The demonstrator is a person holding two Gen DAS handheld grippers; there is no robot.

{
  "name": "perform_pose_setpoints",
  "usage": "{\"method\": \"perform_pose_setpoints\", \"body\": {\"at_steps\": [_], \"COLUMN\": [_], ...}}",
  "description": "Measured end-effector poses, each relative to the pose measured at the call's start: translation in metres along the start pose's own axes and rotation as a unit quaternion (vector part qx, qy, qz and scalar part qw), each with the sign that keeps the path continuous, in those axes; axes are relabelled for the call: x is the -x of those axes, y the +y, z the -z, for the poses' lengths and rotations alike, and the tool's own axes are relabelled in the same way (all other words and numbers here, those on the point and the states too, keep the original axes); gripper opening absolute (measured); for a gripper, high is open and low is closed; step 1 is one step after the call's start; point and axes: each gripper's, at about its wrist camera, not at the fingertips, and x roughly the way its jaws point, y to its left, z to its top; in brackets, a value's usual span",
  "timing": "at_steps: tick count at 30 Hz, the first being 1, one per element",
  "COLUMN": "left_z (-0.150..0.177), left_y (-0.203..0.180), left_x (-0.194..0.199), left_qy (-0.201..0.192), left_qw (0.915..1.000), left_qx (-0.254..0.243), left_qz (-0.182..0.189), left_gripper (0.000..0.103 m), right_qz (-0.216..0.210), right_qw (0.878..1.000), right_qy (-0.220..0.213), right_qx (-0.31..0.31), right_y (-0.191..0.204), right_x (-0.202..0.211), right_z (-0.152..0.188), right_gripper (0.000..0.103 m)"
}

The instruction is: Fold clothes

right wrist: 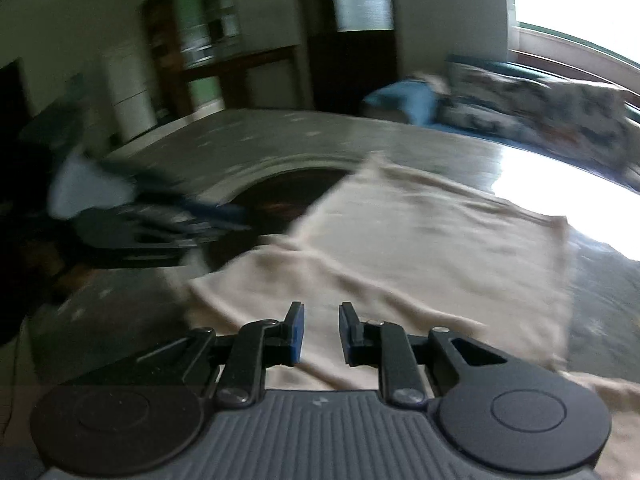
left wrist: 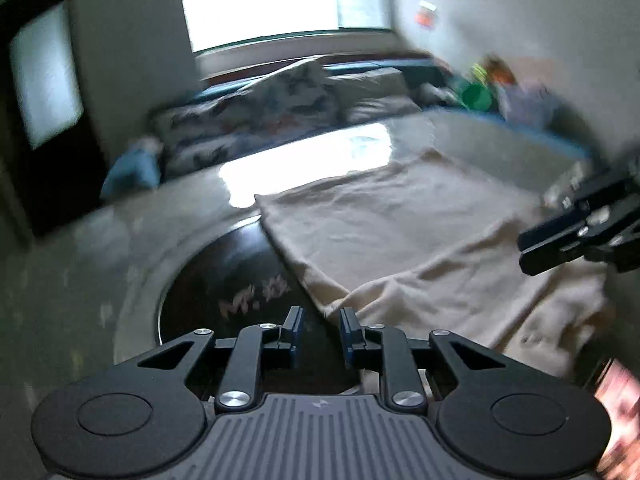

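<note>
While both grippers hang above the desk [left wrist: 80,248] with nothing in them, the beige garment [left wrist: 400,232] lies spread across the desk's far half, partly covering the dark round inset [left wrist: 224,276] in its middle. From the left wrist view the cloth fills the span from twelve to three o'clock, its near corner just ahead of the left gripper [left wrist: 319,334]; that gripper's fingers stand a little apart, gripping nothing, dark inset showing through the gap. The right gripper [right wrist: 321,330] sits over the garment's near edge, its fingers likewise slightly parted and empty, the cloth below them rather than between them. In the left view the right gripper shows at three o'clock, blurred.

One layer already appears doubled over the other, so a fold seems made and the hands look to be between grasps. The next move probably calls for each gripper to open wider, drop onto an edge or corner, pinch a single layer and carry it across evenly.
</note>
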Motion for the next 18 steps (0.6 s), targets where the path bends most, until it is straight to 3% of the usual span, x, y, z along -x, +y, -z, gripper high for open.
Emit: {"method": "perform_pose_setpoints", "body": {"at_steps": [3, 6, 11, 18], "left_z": [-0.001, -0.001, -0.003, -0.003], "left_y": [0.002, 0.004, 0.018, 0.030], "left_x": [-0.002, -0.010, -0.023, -0.034], "left_qy": [-0.005, 0.003, 0.011, 0.004], "left_qw": [0.9968, 0.9915, 0.9831, 0.9733], "left_qx": [-0.061, -0.103, -0.119, -0.143], "left_qz": [0.051, 0.079, 0.139, 0.179], "left_gripper": [0.019, 0.019, 0.016, 0.013], "right_qz": [-0.030, -0.048, -0.059, -0.063], "right_qw": [0.999, 0.998, 0.996, 0.996], "right_qy": [0.007, 0.012, 0.019, 0.023], "right_qx": [0.030, 0.051, 0.057, 0.064], "right_y": [0.021, 0.036, 0.047, 0.049], "right_x": [-0.012, -0.020, -0.028, -0.032], "right_z": [-0.004, -0.005, -0.007, -0.012], "right_gripper": [0.024, 0.024, 0.024, 0.024]}}
